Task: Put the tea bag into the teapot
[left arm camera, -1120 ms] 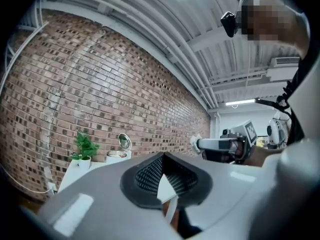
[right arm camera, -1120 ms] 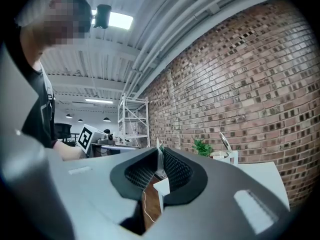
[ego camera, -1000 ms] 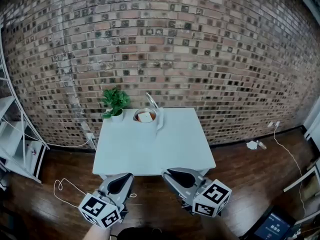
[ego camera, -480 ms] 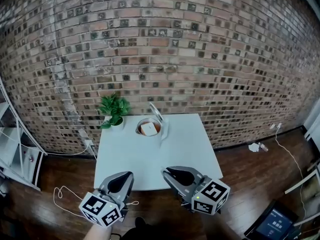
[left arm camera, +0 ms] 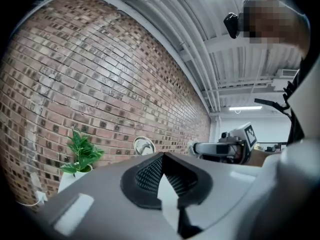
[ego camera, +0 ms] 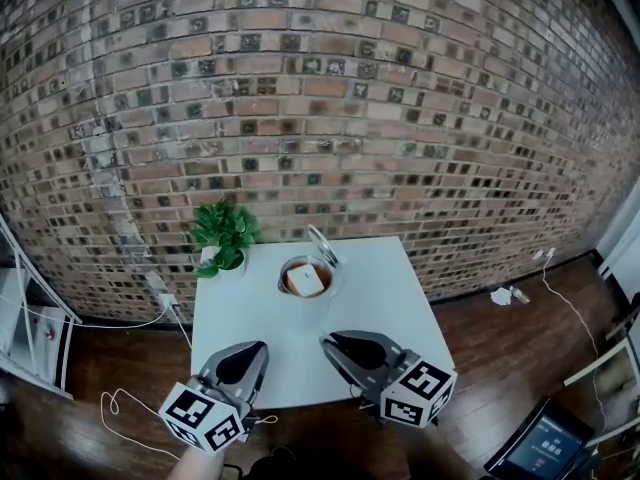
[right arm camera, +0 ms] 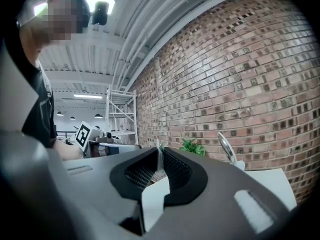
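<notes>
Tea bag (ego camera: 306,281): pale square lying inside teapot (ego camera: 300,307), lid (ego camera: 322,246) tipped open; position unchanged over the last second. Left gripper (ego camera: 258,350), right gripper (ego camera: 328,342): jaws together, empty, still held well short of teapot. Teapot now nearer in head view. Judgement: placement complete.

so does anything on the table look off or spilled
Nothing spilled or broken. The one oddity: the teapot has its lid tipped up and open, and a pale square tea bag shows inside it.
</notes>
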Motion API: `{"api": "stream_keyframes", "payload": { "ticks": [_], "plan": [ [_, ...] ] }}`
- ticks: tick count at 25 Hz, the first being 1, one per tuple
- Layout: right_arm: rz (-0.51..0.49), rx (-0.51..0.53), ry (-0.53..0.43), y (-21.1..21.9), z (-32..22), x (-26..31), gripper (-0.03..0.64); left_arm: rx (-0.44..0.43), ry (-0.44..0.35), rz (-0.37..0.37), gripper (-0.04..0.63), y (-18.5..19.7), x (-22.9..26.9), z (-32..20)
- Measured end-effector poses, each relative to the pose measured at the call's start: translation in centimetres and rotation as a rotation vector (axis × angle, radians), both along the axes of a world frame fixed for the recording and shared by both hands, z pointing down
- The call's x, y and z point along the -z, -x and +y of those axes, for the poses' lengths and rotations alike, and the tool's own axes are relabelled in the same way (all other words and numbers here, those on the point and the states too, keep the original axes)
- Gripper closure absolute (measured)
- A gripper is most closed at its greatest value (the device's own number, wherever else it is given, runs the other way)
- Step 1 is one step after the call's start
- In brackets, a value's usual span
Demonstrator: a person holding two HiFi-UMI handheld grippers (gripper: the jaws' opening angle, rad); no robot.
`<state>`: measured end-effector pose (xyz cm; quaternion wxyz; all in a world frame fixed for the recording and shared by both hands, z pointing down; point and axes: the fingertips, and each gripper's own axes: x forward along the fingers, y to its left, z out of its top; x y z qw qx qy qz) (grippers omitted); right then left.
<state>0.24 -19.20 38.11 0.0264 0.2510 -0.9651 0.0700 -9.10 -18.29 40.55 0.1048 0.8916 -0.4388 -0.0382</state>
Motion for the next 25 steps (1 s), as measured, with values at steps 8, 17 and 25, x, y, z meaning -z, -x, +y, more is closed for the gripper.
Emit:
{"api": "stream_keyframes", "payload": {
  "ticks": [8,17,25],
  "plan": [
    [0.008,-0.035,0.020,0.7,-3.6,-0.3,0.578,-0.026,0.004,0.009,0.595,0.8,0.1,-3.4],
    [-0.001,-0.028,0.036,0.3,-8.6,-1.1,0.578,0.001,0.040,0.000,0.595,-0.3,-0.7,-7.4],
    [0.002,-0.003,0.070,0.5,-12.9,-3.2,0.578,0.048,0.054,-0.017,0.595,-1.0,-1.0,-11.8]
  ]
}}
